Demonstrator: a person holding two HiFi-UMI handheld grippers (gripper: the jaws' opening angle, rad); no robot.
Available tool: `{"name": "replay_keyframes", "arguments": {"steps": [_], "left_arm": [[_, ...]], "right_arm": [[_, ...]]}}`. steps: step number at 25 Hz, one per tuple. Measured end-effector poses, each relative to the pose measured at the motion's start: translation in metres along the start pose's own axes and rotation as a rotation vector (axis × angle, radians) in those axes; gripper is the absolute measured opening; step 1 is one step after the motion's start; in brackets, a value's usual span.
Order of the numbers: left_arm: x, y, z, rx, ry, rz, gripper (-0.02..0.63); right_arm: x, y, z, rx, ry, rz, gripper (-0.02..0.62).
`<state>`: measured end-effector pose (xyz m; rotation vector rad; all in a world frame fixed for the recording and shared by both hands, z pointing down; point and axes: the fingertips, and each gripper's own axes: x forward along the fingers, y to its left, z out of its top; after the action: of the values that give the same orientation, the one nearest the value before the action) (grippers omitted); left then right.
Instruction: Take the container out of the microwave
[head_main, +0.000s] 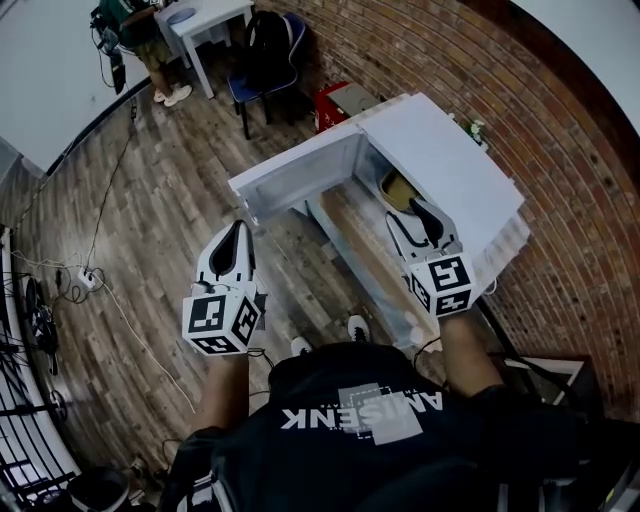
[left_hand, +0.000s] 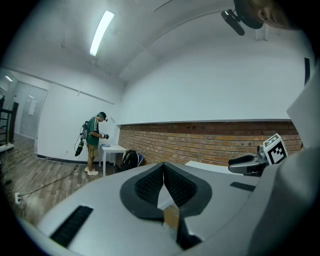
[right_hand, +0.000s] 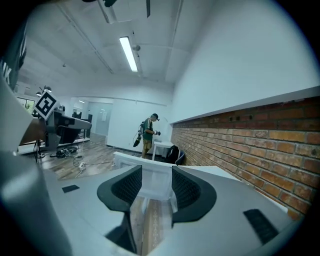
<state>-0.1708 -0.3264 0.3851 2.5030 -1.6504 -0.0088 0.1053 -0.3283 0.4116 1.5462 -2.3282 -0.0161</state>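
Observation:
A white microwave (head_main: 445, 160) stands on a wooden bench by the brick wall, its door (head_main: 295, 170) swung open to the left. Inside its cavity a tan round container (head_main: 397, 190) shows partly. My right gripper (head_main: 422, 218) hangs just in front of the cavity, close to the container, open with nothing between its pads. In the right gripper view the gripper (right_hand: 156, 182) frames the white door (right_hand: 150, 172) and the bench top. My left gripper (head_main: 234, 248) hovers near the door's outer end, its pads meeting at the tips (left_hand: 164, 170), shut and empty.
The wooden bench (head_main: 365, 255) runs toward me under the microwave. A red box (head_main: 340, 100) and a chair with a black backpack (head_main: 265, 60) stand beyond. A person (head_main: 150, 40) stands at a white table far off. Cables and a power strip (head_main: 88, 280) lie on the floor at left.

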Motion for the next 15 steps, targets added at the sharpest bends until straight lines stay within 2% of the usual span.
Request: {"name": "replay_keyframes", "arguments": {"steps": [5,15], "left_arm": [[0.009,-0.004,-0.007,-0.043,0.007,0.026,0.012],[0.014,-0.004,-0.028,-0.062,0.041,0.078,0.012]], "right_arm": [[0.02,-0.004,-0.024,-0.019,0.037,0.012,0.215],[0.06,0.006,-0.079,-0.026,0.127,0.004,0.215]]}}
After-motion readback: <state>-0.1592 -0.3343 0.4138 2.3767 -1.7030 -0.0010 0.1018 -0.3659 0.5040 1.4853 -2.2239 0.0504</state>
